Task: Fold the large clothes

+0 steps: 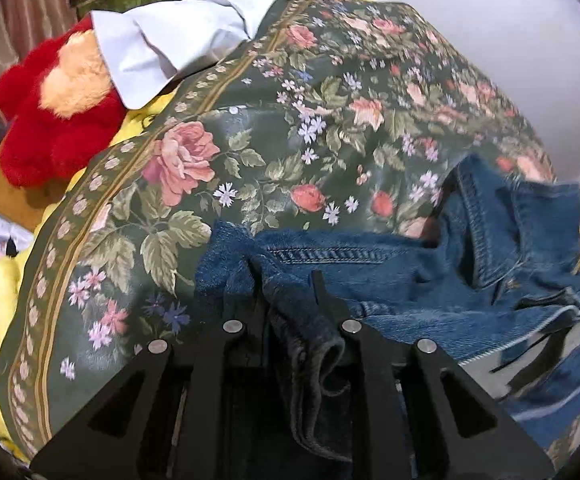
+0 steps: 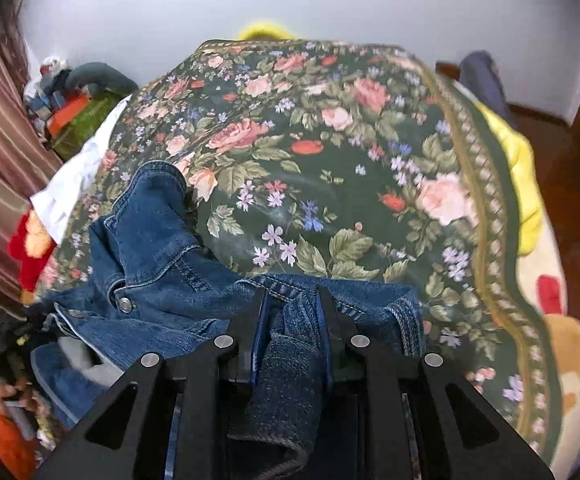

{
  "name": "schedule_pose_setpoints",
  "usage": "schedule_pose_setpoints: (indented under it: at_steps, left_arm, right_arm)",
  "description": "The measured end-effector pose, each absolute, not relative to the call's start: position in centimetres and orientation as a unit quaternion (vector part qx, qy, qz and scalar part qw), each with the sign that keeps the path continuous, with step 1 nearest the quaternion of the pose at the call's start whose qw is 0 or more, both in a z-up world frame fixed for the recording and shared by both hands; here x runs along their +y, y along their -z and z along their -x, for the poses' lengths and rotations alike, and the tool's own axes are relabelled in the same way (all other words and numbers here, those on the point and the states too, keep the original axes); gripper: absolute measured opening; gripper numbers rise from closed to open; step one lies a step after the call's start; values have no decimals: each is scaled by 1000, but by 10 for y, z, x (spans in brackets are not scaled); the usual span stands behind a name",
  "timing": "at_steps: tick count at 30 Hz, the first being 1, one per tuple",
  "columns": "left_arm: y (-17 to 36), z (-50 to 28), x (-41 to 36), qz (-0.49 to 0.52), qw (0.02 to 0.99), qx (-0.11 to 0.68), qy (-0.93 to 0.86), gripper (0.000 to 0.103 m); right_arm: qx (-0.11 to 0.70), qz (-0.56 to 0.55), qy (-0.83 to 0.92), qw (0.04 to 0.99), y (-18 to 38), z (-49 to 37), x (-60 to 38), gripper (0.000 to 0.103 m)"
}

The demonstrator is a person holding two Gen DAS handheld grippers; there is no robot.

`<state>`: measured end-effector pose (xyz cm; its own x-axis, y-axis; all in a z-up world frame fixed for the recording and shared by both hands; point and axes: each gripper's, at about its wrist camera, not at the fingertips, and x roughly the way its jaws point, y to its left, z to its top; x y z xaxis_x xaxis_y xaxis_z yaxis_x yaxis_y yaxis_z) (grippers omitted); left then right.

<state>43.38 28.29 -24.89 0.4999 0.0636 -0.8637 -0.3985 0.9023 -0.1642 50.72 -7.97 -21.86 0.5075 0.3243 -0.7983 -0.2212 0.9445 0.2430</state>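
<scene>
My blue denim jacket with pale contrast stitching lies bunched at the near edge of the dark green floral bedspread, and both of my grippers have hold of it. The left gripper has its black fingers clenched on a thick rolled fold of the denim, which hangs down between them in a dark tube. The right gripper likewise grips a gathered fold, its fingers pressed against either side of a stitched seam edge. In the right wrist view the jacket rises in a crumpled peak toward the far left of my fingers, with two metal snap buttons showing on a placket and a pale lining underneath. Beyond the jacket, at the bedspread's far left edge, a white folded garment rests against a red and tan plush toy. A yellow blanket shows from under the bedspread's right border.
</scene>
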Motion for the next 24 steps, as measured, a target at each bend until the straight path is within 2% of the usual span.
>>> schedule_pose_setpoints:
  at_steps: [5, 7, 11, 14, 16, 19, 24]
  left_arm:
    - [248, -434, 275, 131, 852, 491, -128, 21]
    - [248, -436, 279, 136, 848, 497, -124, 21]
    - [238, -431, 284, 171, 841, 499, -119, 23]
    - [216, -421, 279, 172, 850, 486, -113, 30]
    - [201, -415, 276, 161, 856, 477, -120, 47]
    - [169, -399, 276, 146, 875, 439, -142, 65]
    - [145, -378, 268, 124, 886, 427, -132, 67]
  right_arm:
    - [471, -32, -159, 867, 204, -501, -91, 18]
    - [445, 9, -71, 893, 186, -497, -108, 18]
    - [443, -24, -55, 895, 160, -485, -155, 18]
    - [437, -17, -72, 896, 147, -463, -168, 18]
    - [436, -5, -81, 896, 140, -447, -168, 18]
    - [435, 7, -103, 895, 133, -423, -159, 18]
    - [433, 37, -160, 886, 133, -387, -124, 18]
